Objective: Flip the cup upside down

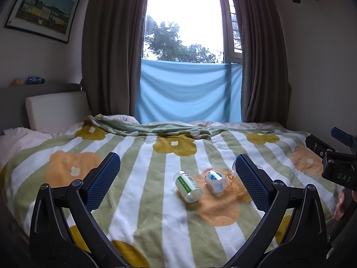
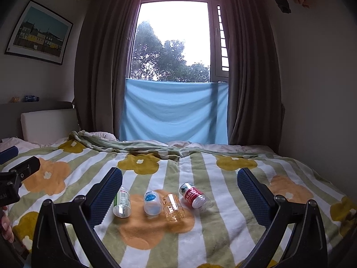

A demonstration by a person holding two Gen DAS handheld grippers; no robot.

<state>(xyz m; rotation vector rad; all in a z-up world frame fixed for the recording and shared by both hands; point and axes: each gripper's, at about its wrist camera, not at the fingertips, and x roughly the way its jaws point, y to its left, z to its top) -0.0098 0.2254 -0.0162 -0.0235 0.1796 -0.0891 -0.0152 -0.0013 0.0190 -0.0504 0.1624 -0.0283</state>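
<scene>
Four small clear cups lie on their sides in a row on the flowered blanket [image 2: 200, 234]. From left to right they are a green-label cup [image 2: 122, 203], a blue-label cup [image 2: 152, 204], an orange-tinted cup [image 2: 172, 207] and a red-label cup [image 2: 195, 196]. In the left wrist view the green-label cup [image 1: 187, 186] and blue-label cup [image 1: 214, 181] show, while the orange-tinted cup [image 1: 231, 177] is half hidden behind my right finger. My left gripper [image 1: 177, 173] is open above the blanket, short of the cups. My right gripper [image 2: 179, 185] is open too, its fingers spanning the whole row.
The bed fills the foreground, with a white cushion [image 2: 48, 124] at its head on the left. Behind it hang brown curtains [image 2: 100, 67], a window and a light blue cloth [image 2: 176, 111]. A framed picture [image 2: 39, 32] hangs on the left wall.
</scene>
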